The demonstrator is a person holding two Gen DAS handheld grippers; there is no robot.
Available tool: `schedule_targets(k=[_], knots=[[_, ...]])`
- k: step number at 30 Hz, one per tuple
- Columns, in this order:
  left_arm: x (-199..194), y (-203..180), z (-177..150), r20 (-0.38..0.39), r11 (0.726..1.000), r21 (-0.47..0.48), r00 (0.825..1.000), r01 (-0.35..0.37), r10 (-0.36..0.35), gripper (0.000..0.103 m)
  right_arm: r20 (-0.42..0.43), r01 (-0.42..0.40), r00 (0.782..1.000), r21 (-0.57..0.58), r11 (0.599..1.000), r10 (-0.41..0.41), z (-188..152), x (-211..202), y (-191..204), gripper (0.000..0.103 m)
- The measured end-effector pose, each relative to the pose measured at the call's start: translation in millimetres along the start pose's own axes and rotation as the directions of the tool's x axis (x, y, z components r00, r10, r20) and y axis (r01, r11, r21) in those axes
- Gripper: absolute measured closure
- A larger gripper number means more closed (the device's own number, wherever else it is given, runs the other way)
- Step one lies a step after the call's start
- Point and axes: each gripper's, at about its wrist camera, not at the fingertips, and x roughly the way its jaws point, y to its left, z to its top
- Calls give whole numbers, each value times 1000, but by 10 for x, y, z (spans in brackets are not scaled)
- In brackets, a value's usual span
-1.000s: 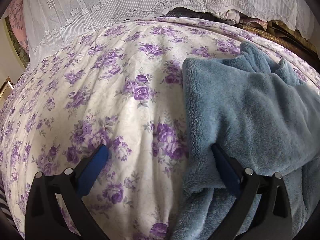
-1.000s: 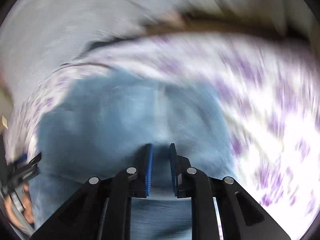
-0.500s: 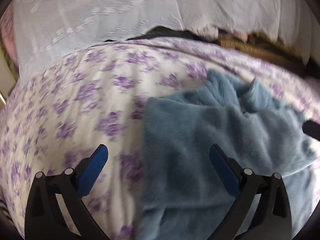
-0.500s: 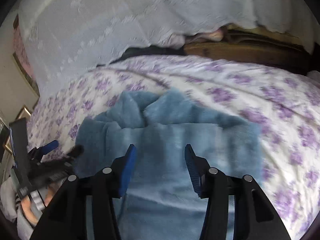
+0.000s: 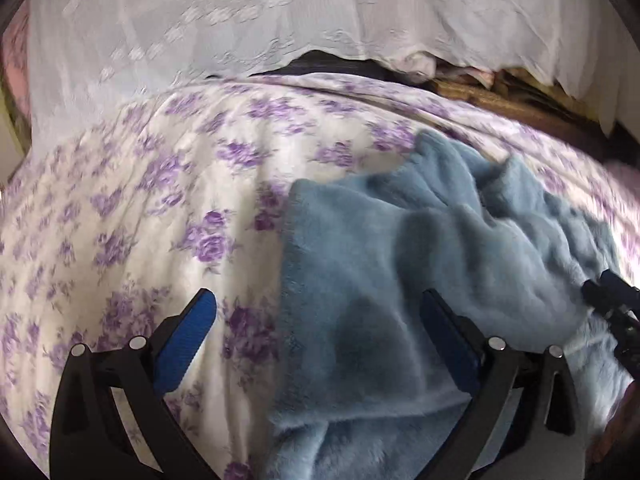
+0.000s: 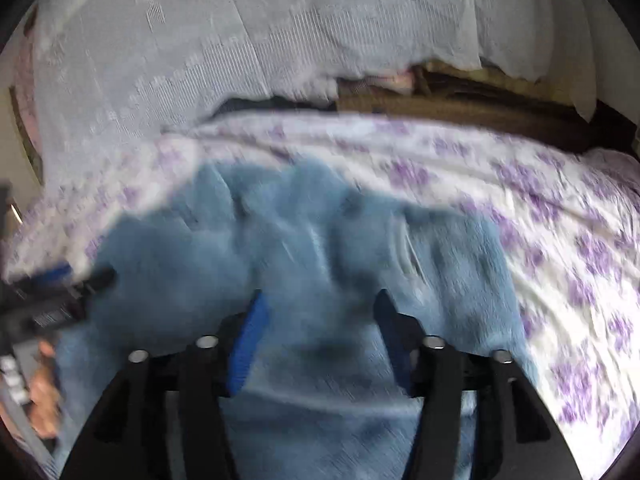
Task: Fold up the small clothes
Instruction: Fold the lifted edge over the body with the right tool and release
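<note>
A fluffy blue garment lies partly folded on the floral bedspread; it also shows in the right wrist view. My left gripper is wide open and empty, its jaws straddling the garment's left edge, just above it. My right gripper is open and empty over the garment's near middle. The right gripper's tip shows at the garment's right side in the left wrist view. The left gripper shows at the garment's left edge in the right wrist view.
A white lace cloth hangs behind the bed, also in the right wrist view. Brown and dark items lie along the far edge of the bed. The bedspread extends right of the garment.
My right gripper opened from nearly shut on the garment to wide open and let it go. My left gripper stayed open and drew back, so the garment sits more between its jaws.
</note>
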Motion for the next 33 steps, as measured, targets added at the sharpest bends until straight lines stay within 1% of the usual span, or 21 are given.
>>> schedule_targets(k=[1,2,3,5,7,9,11,13,15,16,17,20,22,23,25,26,27,28,29,31,33], knots=[[99,-107,-45,-37,998,51,999,-27,29,4,-48,-21,999,22,1000,22,-53,122,-59,41],[186,-154,-88,-68,995,84,996,-45,51,4,-61,-41,997,51,998,44,-63,163,-114,41],[235,-181,-112,-80,994,96,995,-54,62,4,-59,-57,996,69,996,61,-49,149,-146,41],[122,-138,-96,-47,996,68,997,-63,66,4,-51,-56,997,74,996,60,-68,77,-146,42],[23,-93,-85,-18,996,56,998,-63,64,4,-10,-55,998,73,996,56,-60,-73,-109,42],[-49,-83,28,11,998,36,998,-56,56,4,31,-70,997,59,996,69,44,-179,-51,40],[-53,-98,138,6,999,21,1000,-30,30,4,48,-62,997,21,998,61,207,-216,49,40],[50,-158,184,-29,999,35,1000,-9,10,4,27,-43,999,-17,999,43,348,-67,147,39],[274,-200,113,-70,998,62,997,-16,21,4,-20,-27,999,-10,1000,26,361,172,167,37],[332,-177,83,-78,999,50,997,4,0,4,-63,-25,998,8,1000,26,301,385,152,35],[330,-112,94,-85,999,8,996,34,-33,4,-69,-25,997,11,1000,26,227,511,144,34],[316,-39,83,-84,998,-22,995,57,-59,4,-12,-43,999,27,999,44,228,355,109,34],[182,-13,66,-48,998,-22,997,51,-52,4,39,-31,999,51,998,29,157,169,55,34],[55,-7,40,-14,998,-10,998,55,-55,4,69,-35,997,60,998,31,118,41,38,33],[-68,-41,-20,9,997,22,997,70,-70,4,102,-49,994,61,997,43,59,-134,19,28],[-57,-100,-57,-7,996,57,998,64,-64,4,67,-29,997,47,998,26,21,-103,23,20],[20,-165,-94,-39,995,92,998,49,-45,4,18,-16,1000,35,999,15,-13,-19,25,18],[140,-229,-151,-77,992,118,996,44,-35,4,-59,-25,998,33,999,27,-72,147,10,17],[137,-215,-167,-73,993,104,996,49,-42,4,-76,-46,996,56,997,50,-56,184,-33,17],[53,-142,-156,-67,997,69,997,47,-43,4,-29,-71,997,110,991,75,-46,72,-141,18],[-60,-24,-233,-66,998,18,996,54,-52,4,13,-56,998,125,991,54,-108,-82,-182,18]])
